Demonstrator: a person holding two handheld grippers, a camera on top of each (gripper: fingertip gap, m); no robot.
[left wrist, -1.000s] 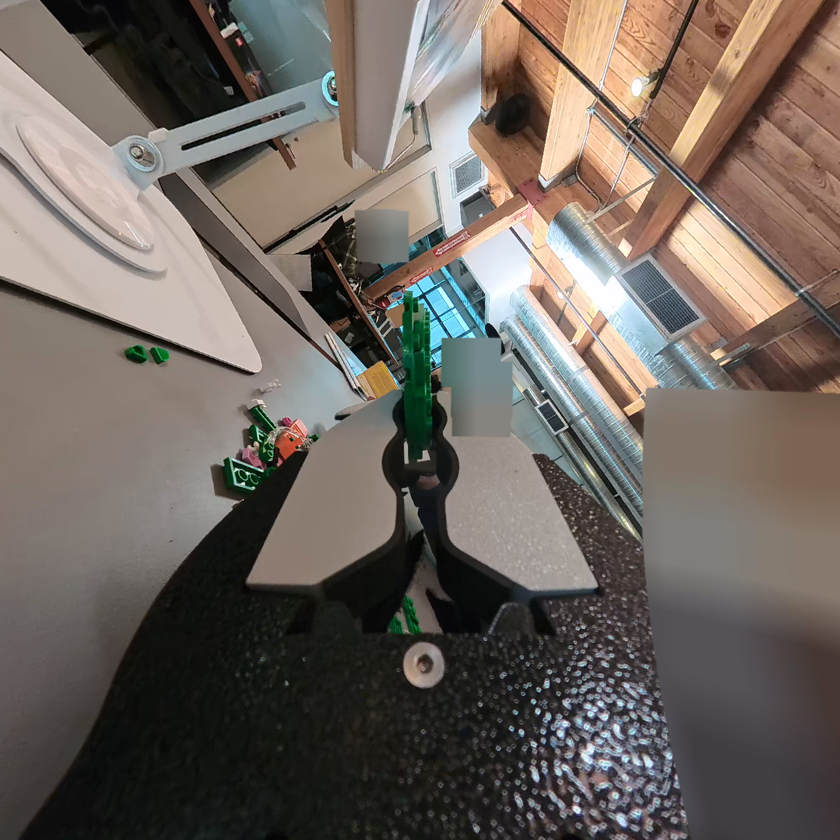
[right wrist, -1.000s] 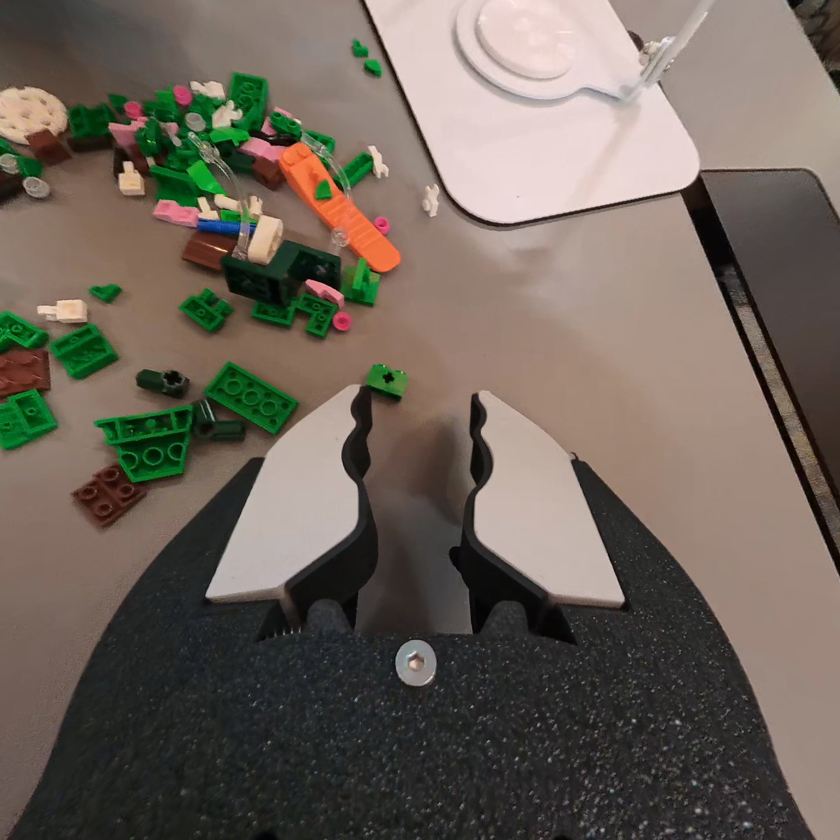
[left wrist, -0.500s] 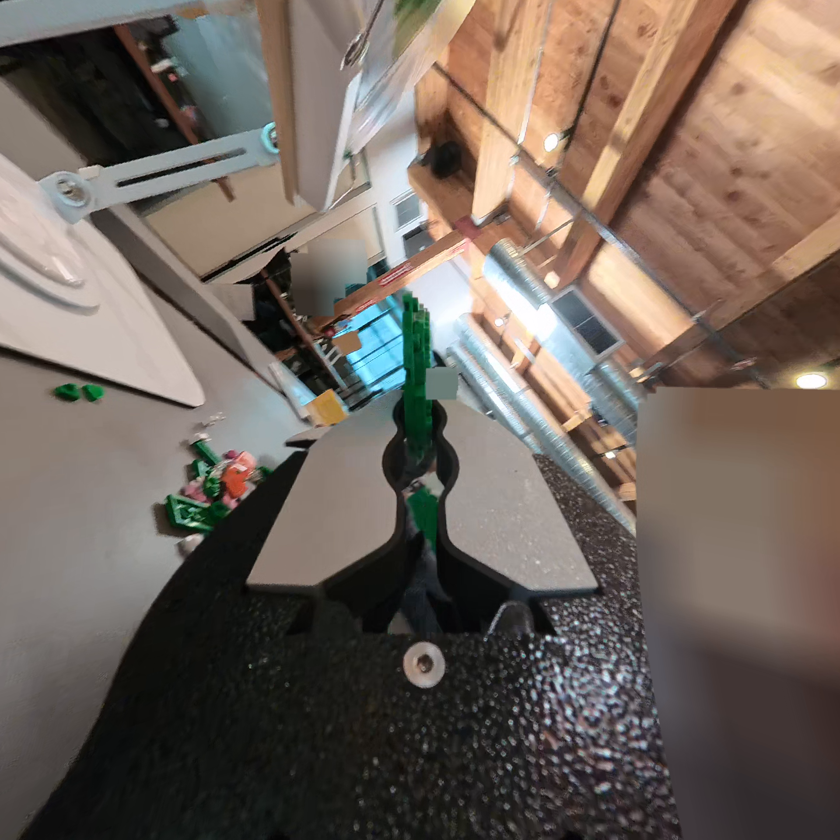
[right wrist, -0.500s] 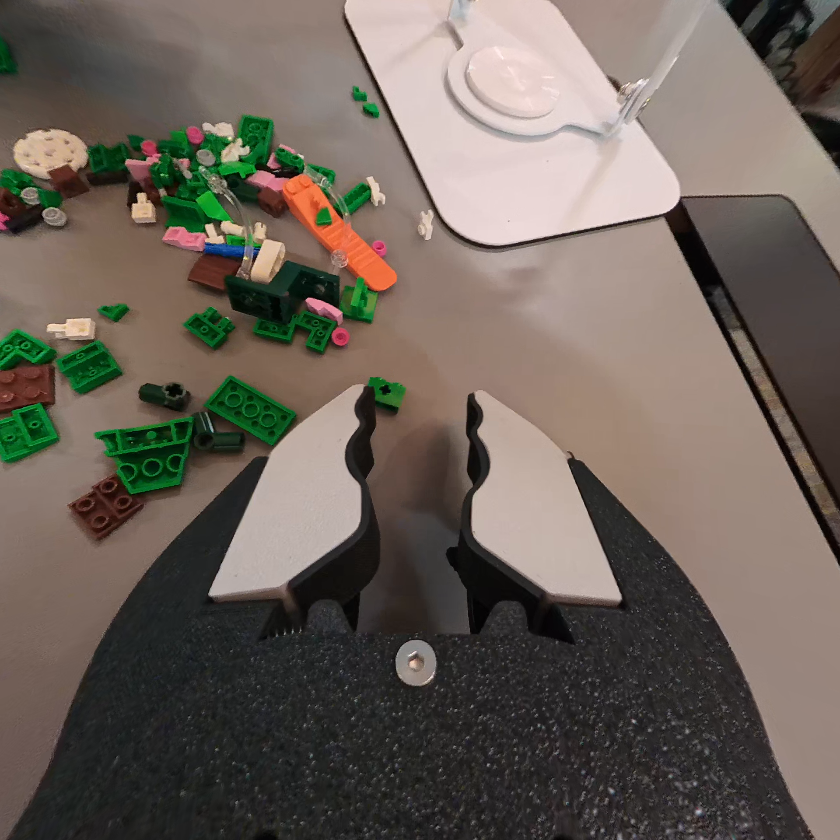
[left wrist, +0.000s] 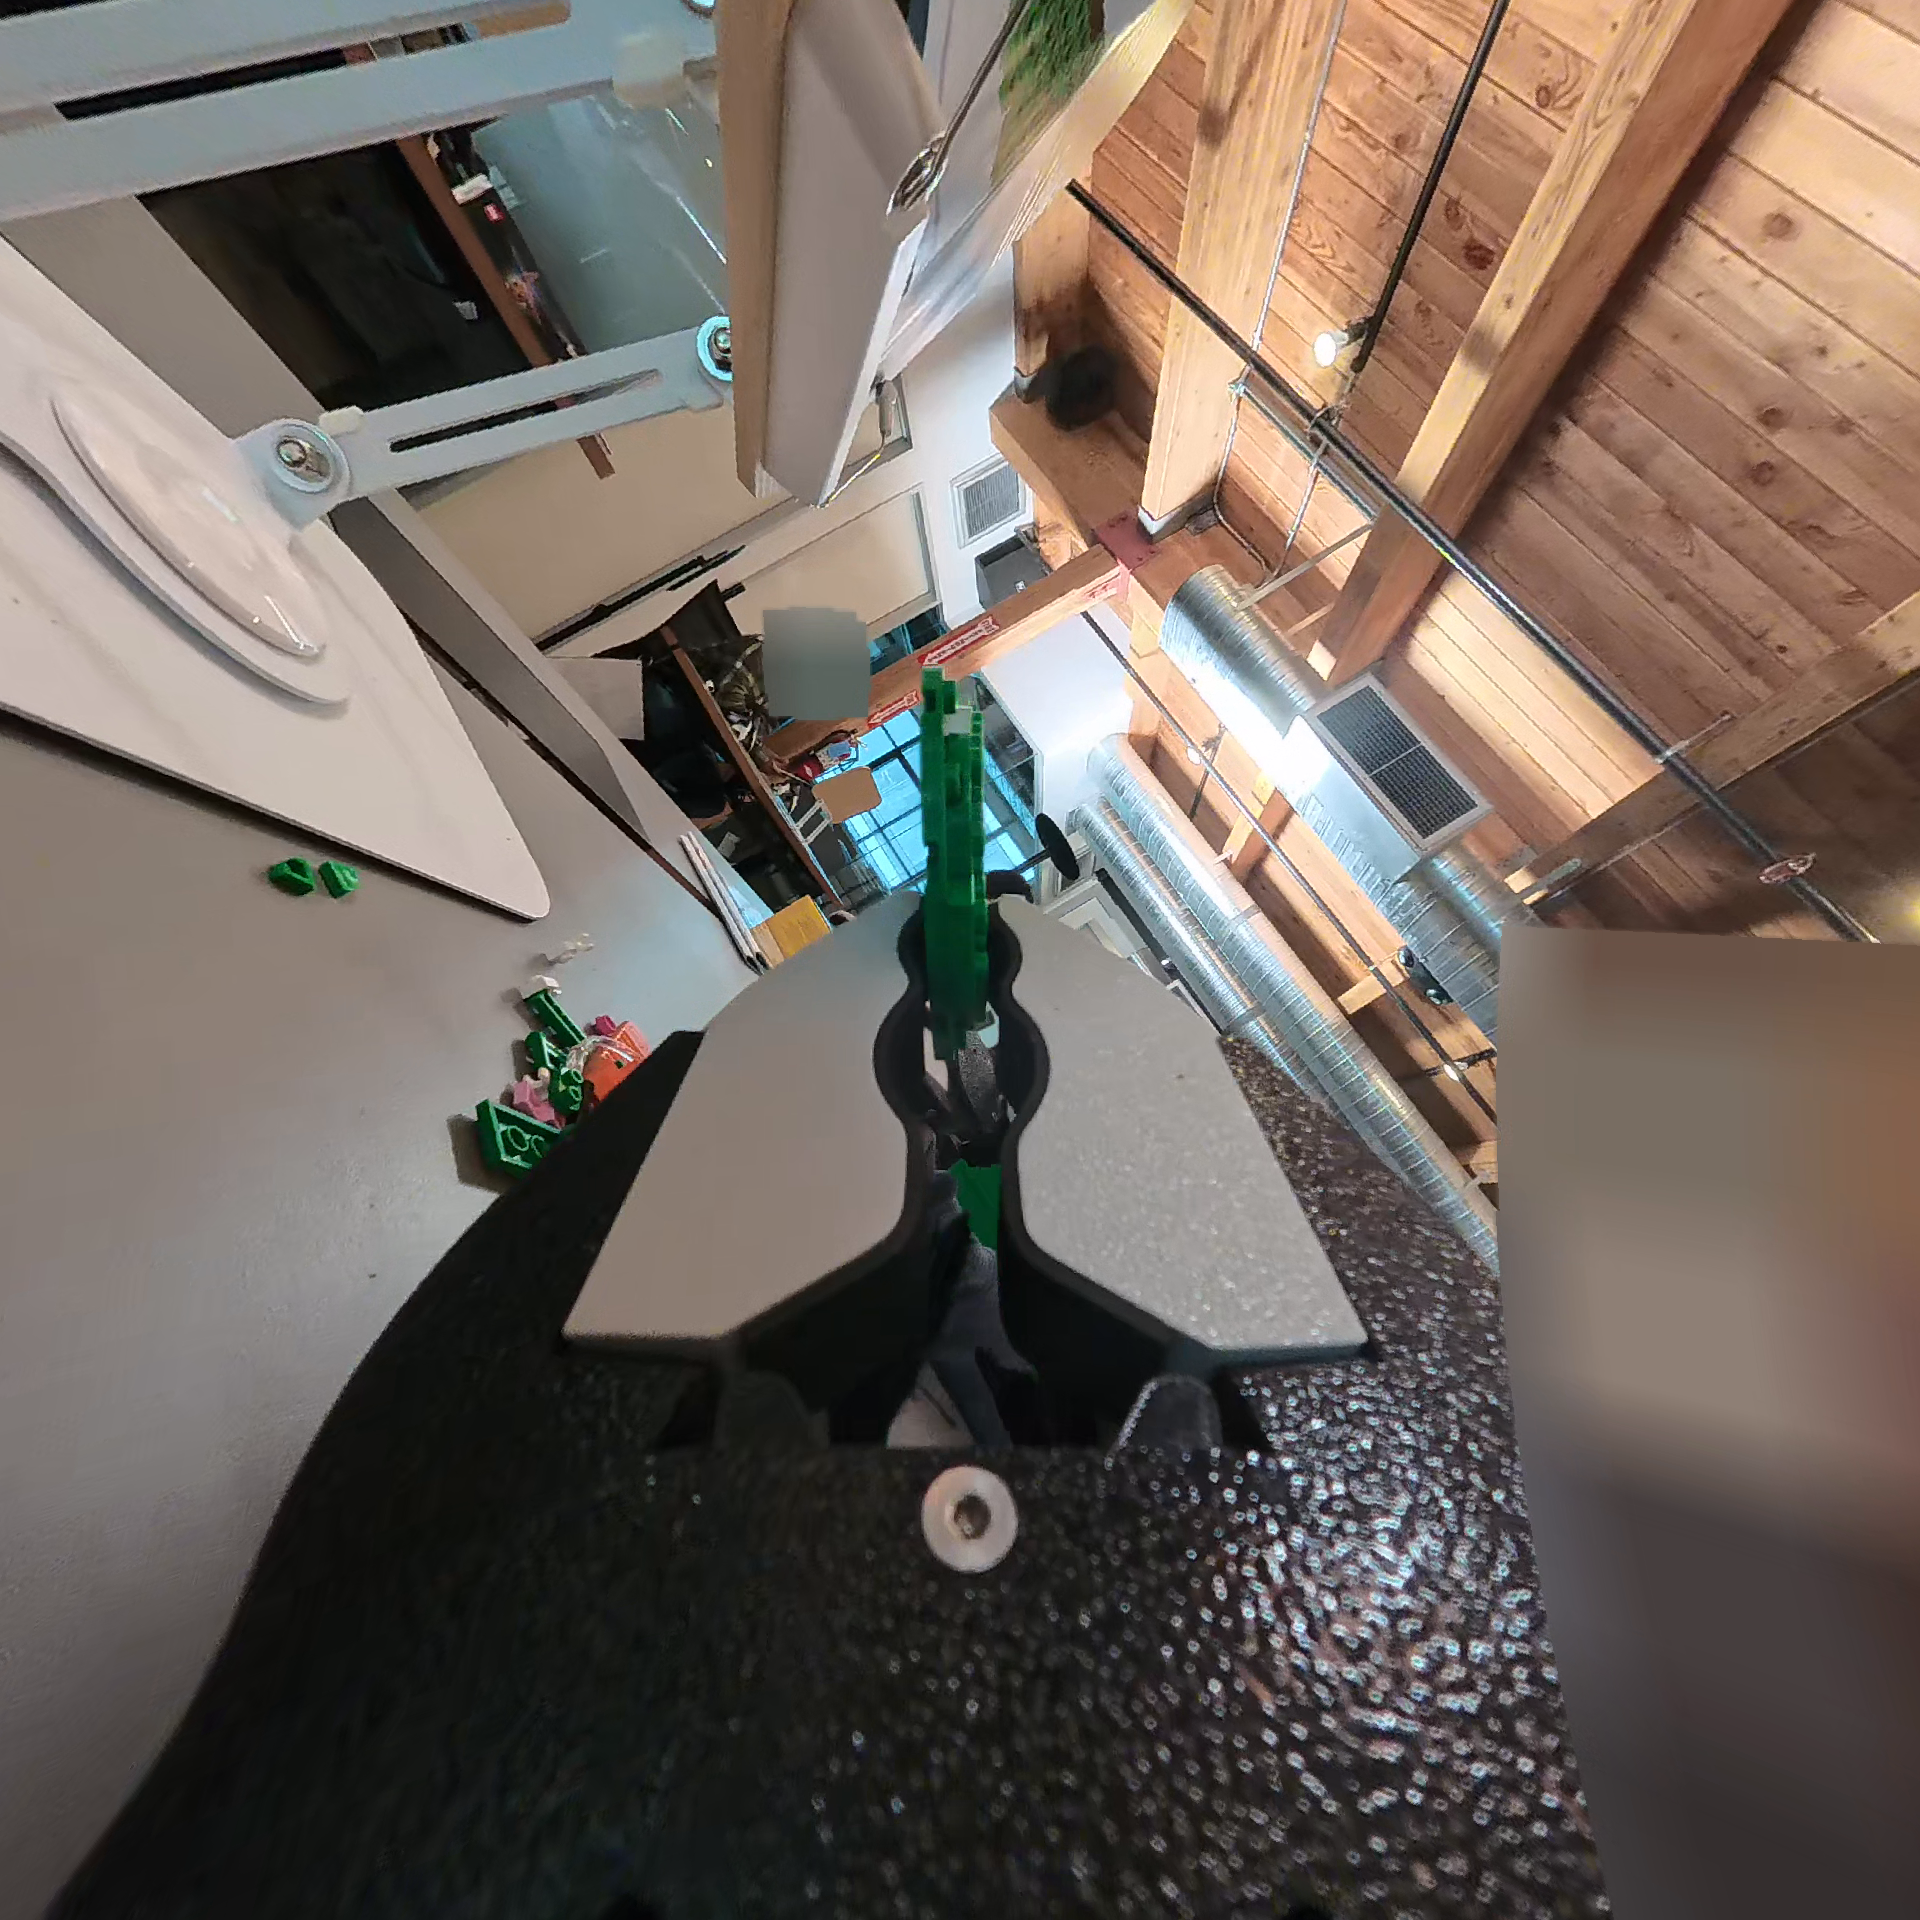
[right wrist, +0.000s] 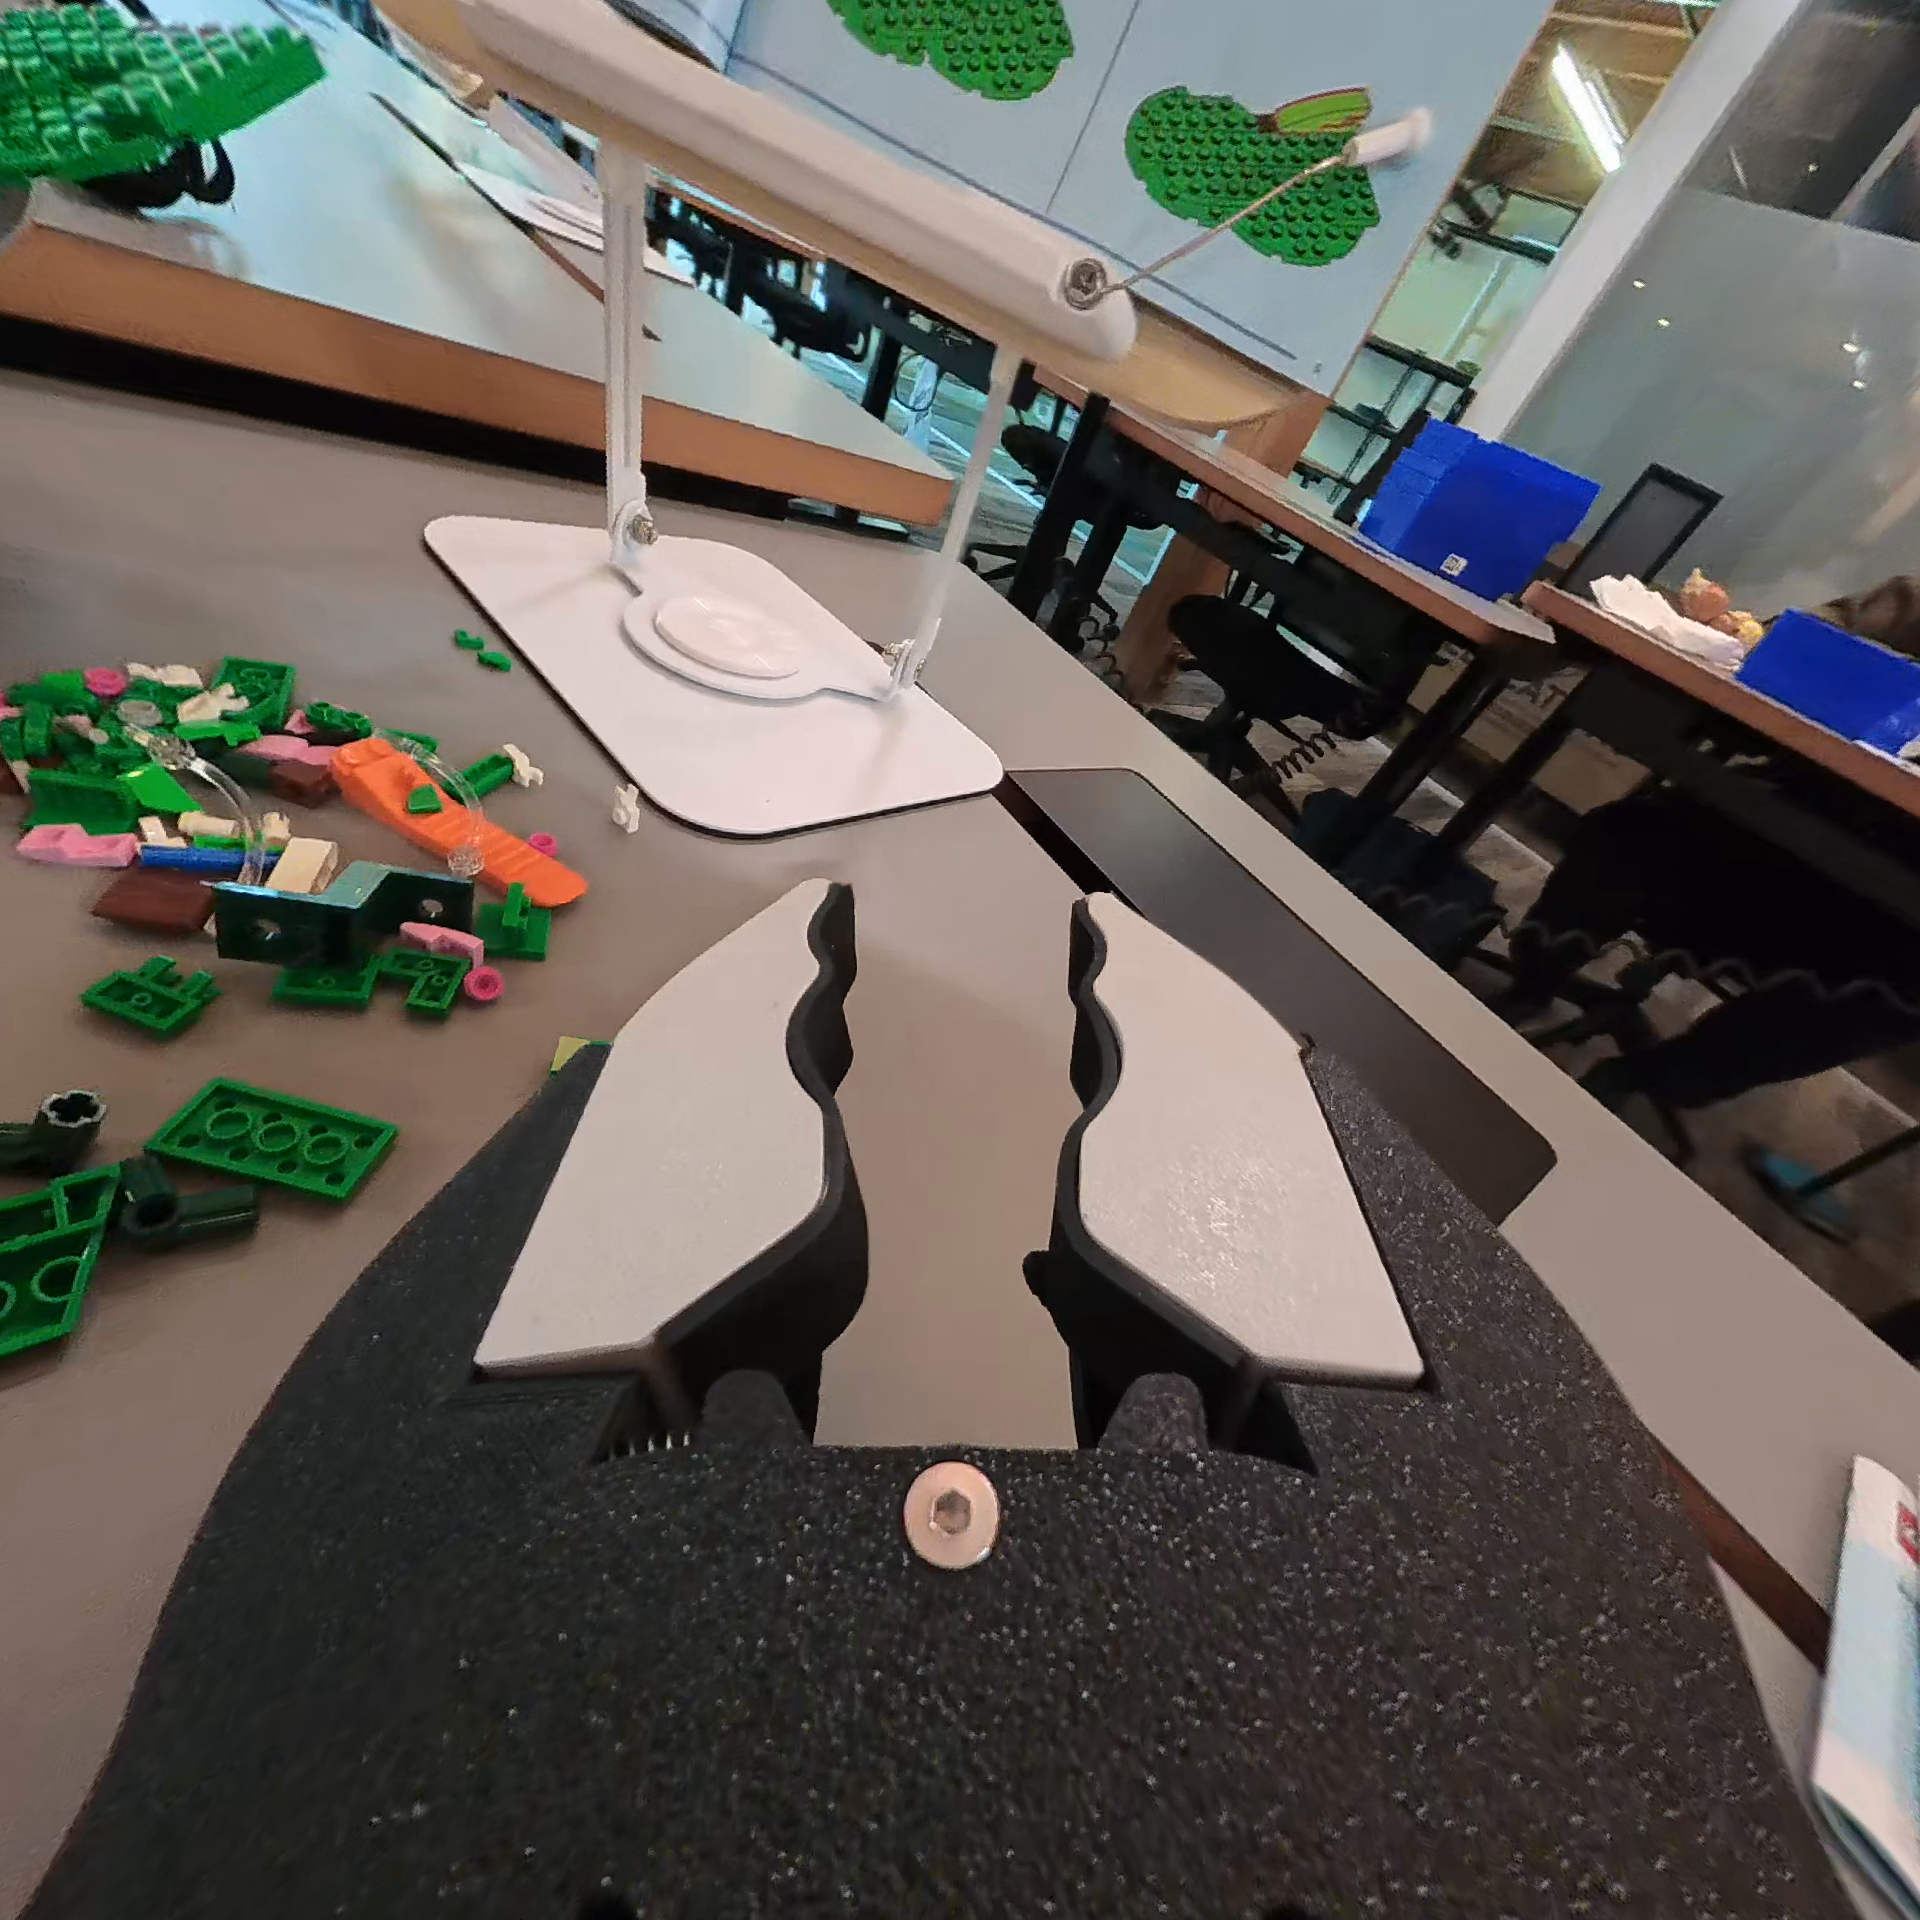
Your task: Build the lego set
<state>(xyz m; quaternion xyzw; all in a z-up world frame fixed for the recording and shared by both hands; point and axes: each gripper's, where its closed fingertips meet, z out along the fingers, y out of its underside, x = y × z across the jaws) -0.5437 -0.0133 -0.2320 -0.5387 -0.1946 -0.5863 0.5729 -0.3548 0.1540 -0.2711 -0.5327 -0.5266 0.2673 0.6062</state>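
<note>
My left gripper (left wrist: 958, 935) is shut on a green lego plate assembly (left wrist: 954, 831), seen edge-on and held up in the air, tilted toward the ceiling. The same green assembly (right wrist: 125, 83) shows at the top left of the right wrist view. My right gripper (right wrist: 961, 914) is open and empty, low over the grey table (right wrist: 935, 1039). A pile of loose lego pieces (right wrist: 260, 831) lies to its left, with an orange brick separator (right wrist: 447, 821), a dark green bracket (right wrist: 332, 914) and a green 2x4 plate (right wrist: 272, 1138).
A white book stand (right wrist: 727, 686) holds an open instruction booklet (right wrist: 1195, 125) behind the pile. A black panel (right wrist: 1247, 956) lies at the table's right edge. A paper (right wrist: 1870, 1714) sits at the lower right. Other tables and blue bins (right wrist: 1475, 509) stand beyond. The left gripper's tips are roughly 25 cm from the right gripper's. To reach the dark green bracket (right wrist: 332, 914) in a straight line is about 11 cm for my right fingers, about 20 cm for my left.
My right gripper has tilted up from looking down at the table to looking across it, staying open. My left gripper still holds the green assembly and has swung slightly.
</note>
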